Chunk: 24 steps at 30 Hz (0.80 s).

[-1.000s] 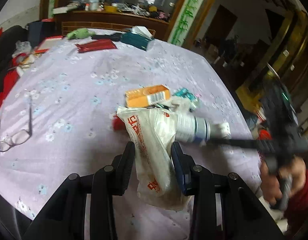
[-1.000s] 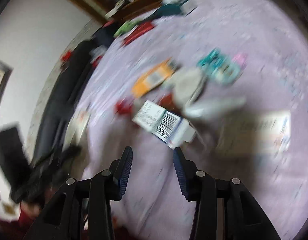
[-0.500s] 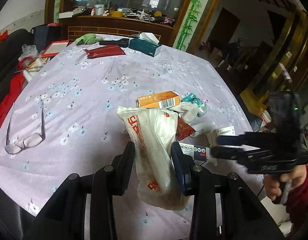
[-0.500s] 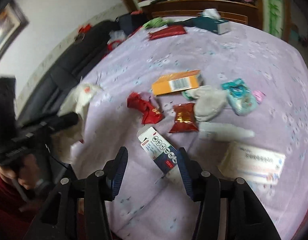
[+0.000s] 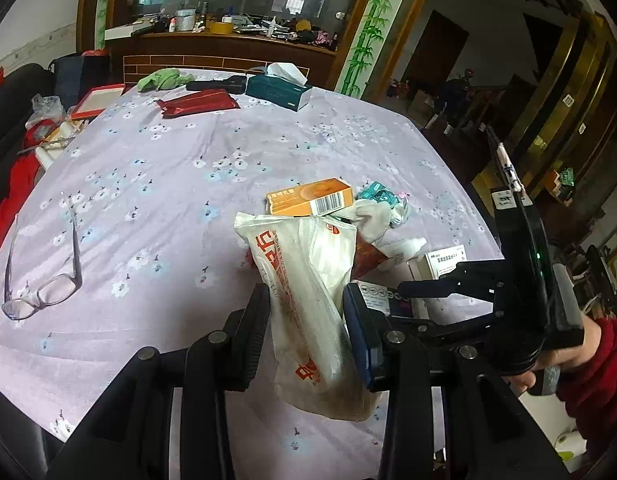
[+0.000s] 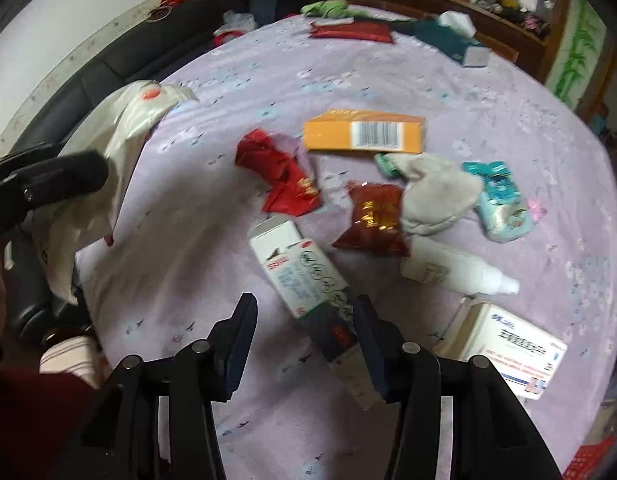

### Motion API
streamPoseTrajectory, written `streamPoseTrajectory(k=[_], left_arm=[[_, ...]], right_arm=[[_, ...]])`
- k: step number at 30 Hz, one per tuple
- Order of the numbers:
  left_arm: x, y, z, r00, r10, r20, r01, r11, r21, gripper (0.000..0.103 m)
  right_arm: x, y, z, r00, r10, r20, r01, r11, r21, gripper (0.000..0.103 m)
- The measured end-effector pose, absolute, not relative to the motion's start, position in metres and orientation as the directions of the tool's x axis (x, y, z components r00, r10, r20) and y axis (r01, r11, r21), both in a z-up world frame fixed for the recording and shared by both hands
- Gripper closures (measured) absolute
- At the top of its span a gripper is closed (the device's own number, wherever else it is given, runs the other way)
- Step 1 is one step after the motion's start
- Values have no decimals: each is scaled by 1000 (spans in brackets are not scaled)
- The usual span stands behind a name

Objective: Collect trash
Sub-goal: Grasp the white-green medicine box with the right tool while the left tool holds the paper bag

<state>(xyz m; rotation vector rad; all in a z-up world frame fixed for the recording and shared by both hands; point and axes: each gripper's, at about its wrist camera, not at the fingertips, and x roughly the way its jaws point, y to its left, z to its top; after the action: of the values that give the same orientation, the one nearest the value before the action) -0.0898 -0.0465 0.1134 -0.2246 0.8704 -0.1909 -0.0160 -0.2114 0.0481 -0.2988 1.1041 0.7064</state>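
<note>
My left gripper [image 5: 304, 320] is shut on a white plastic bag [image 5: 308, 280] with red print, held upright over the near table edge. The bag [image 6: 120, 128] and the left gripper [image 6: 68, 176] also show at the left of the right wrist view. My right gripper [image 6: 304, 320] is open, low over the table, and a long white and dark box [image 6: 304, 276] lies with its near end between the jaws. Beyond lie an orange box [image 6: 364, 130], a red wrapper [image 6: 280, 176], a dark red snack packet [image 6: 372, 216], a grey rag [image 6: 432, 196], a teal packet [image 6: 500, 200] and a white bottle [image 6: 452, 268].
A white medicine box [image 6: 508, 348] sits at the near right. Glasses [image 5: 44, 280] lie at the table's left. A teal tissue box [image 5: 278, 90], a red pouch [image 5: 200, 102] and a green cloth [image 5: 164, 78] are at the far edge. A black sofa [image 6: 108, 60] runs along the left.
The right gripper swung away from the bag and came down over the long box, which now lies between its open fingers. The left gripper kept hold of the bag.
</note>
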Motion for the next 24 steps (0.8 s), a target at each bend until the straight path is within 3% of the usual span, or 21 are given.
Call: streamPoseTrajectory(k=[3,7,14,18,24], left_arm=[[-89,-50,116,638,-259,-725,81,959,-270,67],[-87,-48,118,645,-257,-720,70,958,-279,66],[-89,-41,118,643,-242,-726,50,960,-276,66],[-91,-45,120,645,-240,-726,58,962,-267,66],[-95,-56,124,665,-227,-711,70,967,-243,66]], right_arm=[[-12,-216,56,265,384,-885,-644,753,133,48],[-2,-216,61,243,396,-886,-658,738,150,40],[-1,-206,36,209,334,-919,-684,722,107,39],[-11,-206,33,214,337,-917,-676,729,110,60],[-38,-238,57,287,415,-863,-539,815,213,61]])
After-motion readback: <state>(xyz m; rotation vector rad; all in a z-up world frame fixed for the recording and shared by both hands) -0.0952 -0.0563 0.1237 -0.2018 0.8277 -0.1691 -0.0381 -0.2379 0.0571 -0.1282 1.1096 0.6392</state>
